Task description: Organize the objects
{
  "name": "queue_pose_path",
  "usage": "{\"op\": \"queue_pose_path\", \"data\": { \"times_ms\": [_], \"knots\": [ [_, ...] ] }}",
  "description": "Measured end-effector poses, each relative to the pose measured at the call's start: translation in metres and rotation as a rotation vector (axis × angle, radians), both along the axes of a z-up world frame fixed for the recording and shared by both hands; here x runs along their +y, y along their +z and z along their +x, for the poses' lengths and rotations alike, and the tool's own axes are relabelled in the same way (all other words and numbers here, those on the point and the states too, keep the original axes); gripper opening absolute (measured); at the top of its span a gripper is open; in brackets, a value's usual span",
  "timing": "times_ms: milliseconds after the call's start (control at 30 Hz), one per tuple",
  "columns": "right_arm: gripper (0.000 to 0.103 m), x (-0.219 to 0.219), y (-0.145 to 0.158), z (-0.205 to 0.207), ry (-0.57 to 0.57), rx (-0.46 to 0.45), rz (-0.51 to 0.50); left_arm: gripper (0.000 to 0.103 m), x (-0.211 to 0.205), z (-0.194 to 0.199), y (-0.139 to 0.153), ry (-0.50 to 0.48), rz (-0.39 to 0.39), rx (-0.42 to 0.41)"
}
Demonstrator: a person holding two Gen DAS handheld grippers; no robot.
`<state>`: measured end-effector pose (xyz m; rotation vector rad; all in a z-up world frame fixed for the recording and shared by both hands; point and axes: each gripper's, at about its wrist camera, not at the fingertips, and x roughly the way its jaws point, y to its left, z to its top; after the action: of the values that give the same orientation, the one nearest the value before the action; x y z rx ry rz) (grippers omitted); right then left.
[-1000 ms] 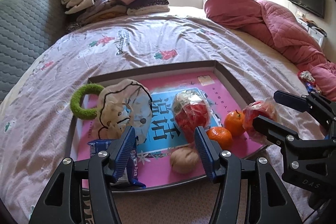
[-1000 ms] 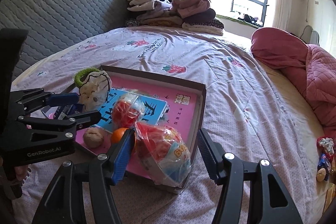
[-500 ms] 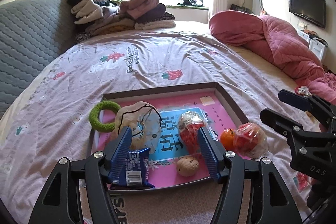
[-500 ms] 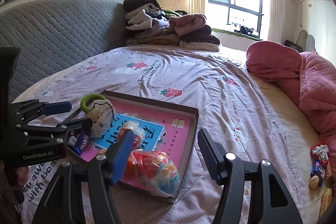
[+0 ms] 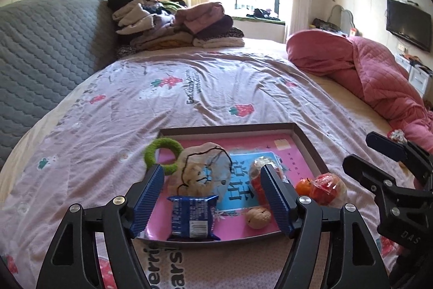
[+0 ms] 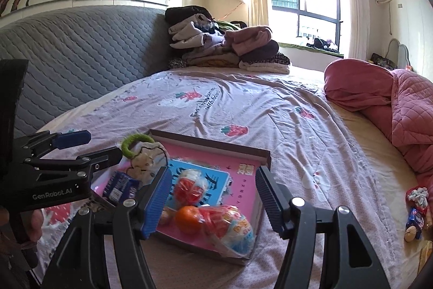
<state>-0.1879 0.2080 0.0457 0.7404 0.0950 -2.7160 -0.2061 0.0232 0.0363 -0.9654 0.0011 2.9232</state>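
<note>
A brown-rimmed tray (image 5: pixel 308 151) with a pink floor lies on the bed. It holds a green ring (image 5: pixel 162 153), a clear bag with a beige toy (image 5: pixel 203 175), a blue snack packet (image 5: pixel 192 217), a walnut (image 5: pixel 258 217), an orange (image 5: pixel 303 187) and a red bagged snack (image 5: pixel 328 188). My left gripper (image 5: pixel 212 198) hovers above the tray's near edge, its jaws opening and touching nothing. My right gripper (image 6: pixel 213 197) hangs over the tray's near right corner, jaws opening, with the bagged snack (image 6: pixel 230 226) lying free below it.
A pile of folded clothes (image 5: pixel 176 23) sits at the head of the bed against the grey padded headboard (image 5: pixel 46 58). A pink quilt (image 5: pixel 379 77) is bunched along the right. Loose snack packets (image 6: pixel 416 210) lie on the sheet to the right of the tray.
Both grippers have risen and drawn back from the tray. The left jaws have spread wider, and the blue packet now lies free on the tray. The right jaws widened a little.
</note>
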Motion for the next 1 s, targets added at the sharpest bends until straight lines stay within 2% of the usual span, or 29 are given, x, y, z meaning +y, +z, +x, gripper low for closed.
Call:
{"op": "queue_pose_path", "data": {
  "times_ms": [300, 667, 1000],
  "knots": [
    [0.067, -0.014, 0.026, 0.022, 0.033, 0.055, -0.057, 0.076, -0.010, 0.015, 0.013, 0.027, -0.006, 0.015],
    [0.068, -0.032, 0.043, 0.048, 0.022, 0.114, -0.037, 0.077, -0.019, 0.040, 0.042, 0.064, -0.015, 0.066],
    [0.071, -0.035, 0.063, 0.066, 0.013, 0.129, -0.059, 0.077, -0.027, 0.062, 0.061, 0.094, -0.035, 0.091]
  ]
}}
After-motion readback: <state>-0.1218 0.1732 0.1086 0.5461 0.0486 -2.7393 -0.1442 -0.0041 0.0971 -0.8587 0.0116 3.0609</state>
